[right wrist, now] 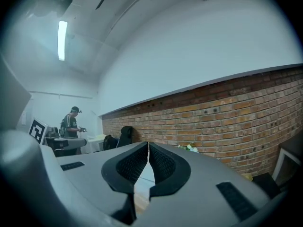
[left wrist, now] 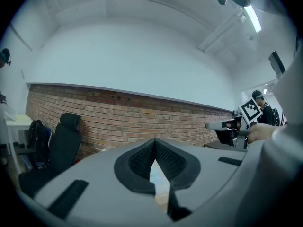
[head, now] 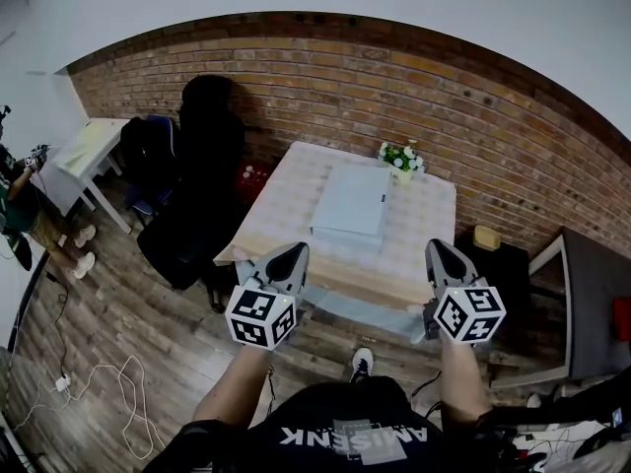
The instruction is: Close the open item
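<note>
A flat pale grey laptop-like item (head: 351, 205) lies on the table (head: 286, 205) with the checkered cloth; its lid looks down and flat. My left gripper (head: 296, 250) hovers over the table's near edge, left of the item, its jaws shut with nothing between them. My right gripper (head: 437, 246) hangs at the near right edge, also shut and empty. In the left gripper view the left gripper (left wrist: 155, 143) has its pads meeting at the tip. The right gripper (right wrist: 148, 145) has its pads pressed together in the right gripper view. Neither touches the item.
A small pot of white flowers (head: 401, 159) stands at the table's far right corner. A black office chair (head: 202, 116) and a red crate (head: 254, 179) sit left of the table. A dark side table (head: 592, 294) is at right. A person (head: 30, 210) stands far left.
</note>
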`<state>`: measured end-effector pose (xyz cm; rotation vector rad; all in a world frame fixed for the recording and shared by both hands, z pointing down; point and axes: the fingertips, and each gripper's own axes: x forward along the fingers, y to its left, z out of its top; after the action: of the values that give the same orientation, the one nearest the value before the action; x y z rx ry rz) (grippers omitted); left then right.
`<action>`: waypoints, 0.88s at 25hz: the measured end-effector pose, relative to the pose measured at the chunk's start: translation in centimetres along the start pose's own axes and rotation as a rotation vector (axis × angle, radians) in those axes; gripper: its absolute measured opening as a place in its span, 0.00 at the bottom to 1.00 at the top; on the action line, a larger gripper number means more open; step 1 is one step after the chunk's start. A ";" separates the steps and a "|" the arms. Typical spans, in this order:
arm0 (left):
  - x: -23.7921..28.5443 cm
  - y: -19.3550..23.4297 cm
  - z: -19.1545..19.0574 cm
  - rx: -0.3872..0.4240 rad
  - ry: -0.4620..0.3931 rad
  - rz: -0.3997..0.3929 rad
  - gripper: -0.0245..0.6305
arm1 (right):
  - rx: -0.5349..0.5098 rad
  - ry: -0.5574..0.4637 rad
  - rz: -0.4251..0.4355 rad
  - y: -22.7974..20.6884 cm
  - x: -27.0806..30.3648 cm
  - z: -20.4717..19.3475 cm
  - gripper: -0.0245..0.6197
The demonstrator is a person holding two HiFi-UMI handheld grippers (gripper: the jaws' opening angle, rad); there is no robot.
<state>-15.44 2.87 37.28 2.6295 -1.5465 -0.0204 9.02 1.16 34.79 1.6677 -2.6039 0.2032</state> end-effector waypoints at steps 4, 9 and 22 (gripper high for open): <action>3.9 0.6 -0.1 -0.001 0.023 0.023 0.06 | 0.014 0.011 0.018 -3.2 3.1 0.2 0.10; 8.4 0.6 -0.1 0.017 0.042 0.011 0.06 | 0.034 0.028 0.043 -6.7 6.5 0.1 0.10; 18.7 -0.1 -1.2 0.027 0.094 0.070 0.06 | 0.047 0.053 0.148 -15.0 12.3 -0.1 0.11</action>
<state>-6.20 -13.28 39.14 2.5539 -1.6178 0.1277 17.42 -16.08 37.55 1.4620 -2.7039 0.3119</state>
